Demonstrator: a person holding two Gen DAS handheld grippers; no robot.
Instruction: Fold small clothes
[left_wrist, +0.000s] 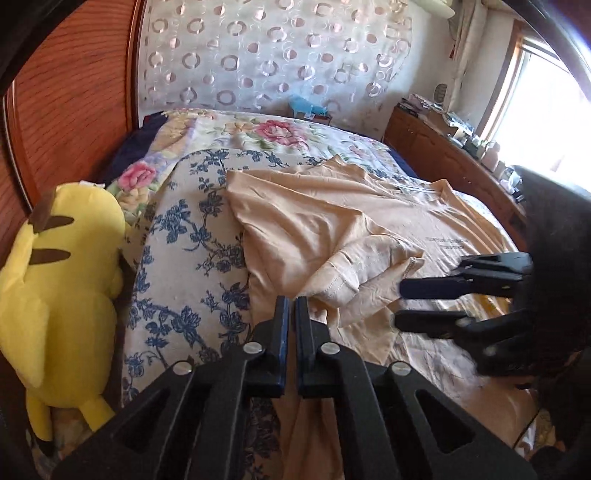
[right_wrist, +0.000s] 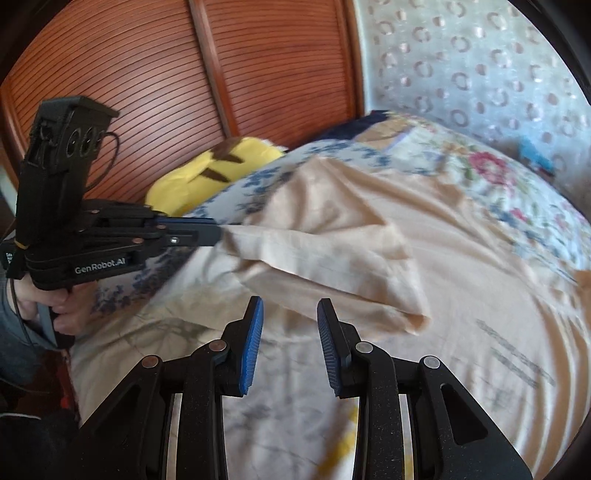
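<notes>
A beige T-shirt (left_wrist: 314, 221) (right_wrist: 369, 229) lies spread on the bed, with one sleeve (left_wrist: 354, 273) folded in over its body. My left gripper (left_wrist: 291, 306) (right_wrist: 218, 232) is shut on the shirt's side edge, and the cloth is drawn taut toward its tips. In the left wrist view, beige fabric hangs under its jaws. My right gripper (right_wrist: 290, 314) (left_wrist: 399, 302) hovers open over the shirt near the folded sleeve, with nothing between its blue pads.
A yellow plush toy (left_wrist: 62, 266) (right_wrist: 218, 166) lies at the bed's left side beside a blue-flowered blanket (left_wrist: 184, 251). Slatted wooden doors (right_wrist: 147, 74) stand behind. A cluttered wooden dresser (left_wrist: 436, 147) runs along the far right under a window. A hand (right_wrist: 55, 306) holds the left gripper.
</notes>
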